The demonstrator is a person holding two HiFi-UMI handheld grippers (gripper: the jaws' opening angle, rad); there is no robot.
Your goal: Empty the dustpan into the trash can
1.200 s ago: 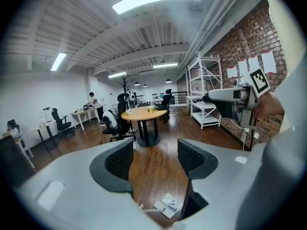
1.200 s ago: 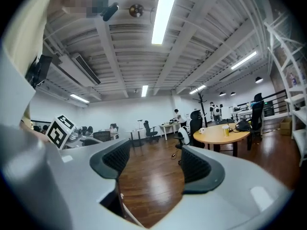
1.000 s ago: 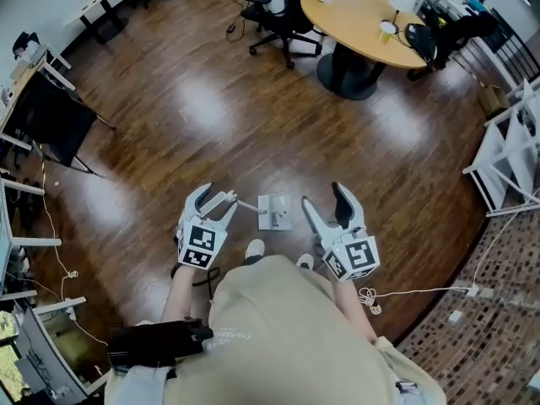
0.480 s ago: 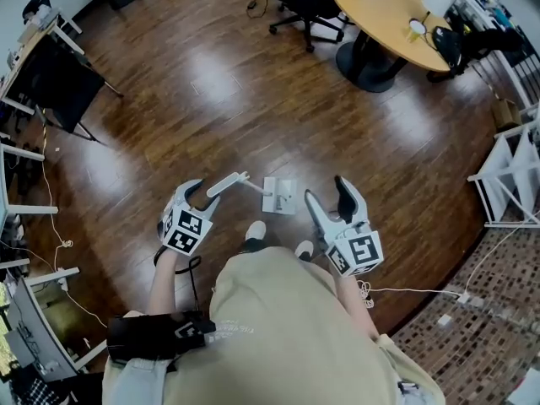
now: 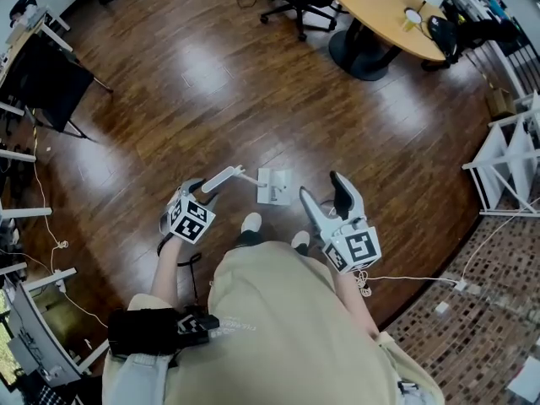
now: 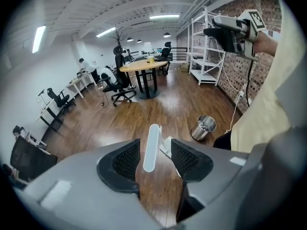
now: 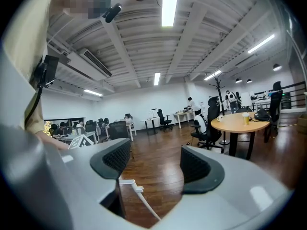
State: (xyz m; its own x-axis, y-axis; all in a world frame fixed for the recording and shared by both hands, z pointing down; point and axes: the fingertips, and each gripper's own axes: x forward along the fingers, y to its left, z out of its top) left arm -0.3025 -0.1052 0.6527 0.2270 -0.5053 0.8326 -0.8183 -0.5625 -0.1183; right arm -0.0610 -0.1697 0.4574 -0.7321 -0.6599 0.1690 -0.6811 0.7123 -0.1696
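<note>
White plastic, the dustpan [image 5: 274, 186] lies flat on the dark wooden floor [image 5: 253, 99] just ahead of the person's shoes [image 5: 251, 224], between the two grippers. Its long handle [image 5: 224, 178] slants up and away toward the person's left. The left gripper [image 5: 199, 194] points steeply down at the end of that handle. In the left gripper view the handle stands upright between the dark ribbed fingers [image 6: 126, 159]. These have just been closing in around it, yet a strip of floor shows on either side of it, widest on the right, so the pads do not press on it. The pan's body shows just behind the handle in that view. The trash can [image 6: 203, 128], a small shiny metal bin, stands on the floor to the right of the dustpan and apart from it, close beside the person's leg.

The right gripper [image 5: 326, 194] is held near level on the dustpan's other side, not touching it. Its fingers [image 7: 201, 169] are spread with only open floor between them.

Further off stand a round yellow bench [image 5: 384, 15] with cups on it and a white shelf rack [image 5: 515, 159] by the brick wall
</note>
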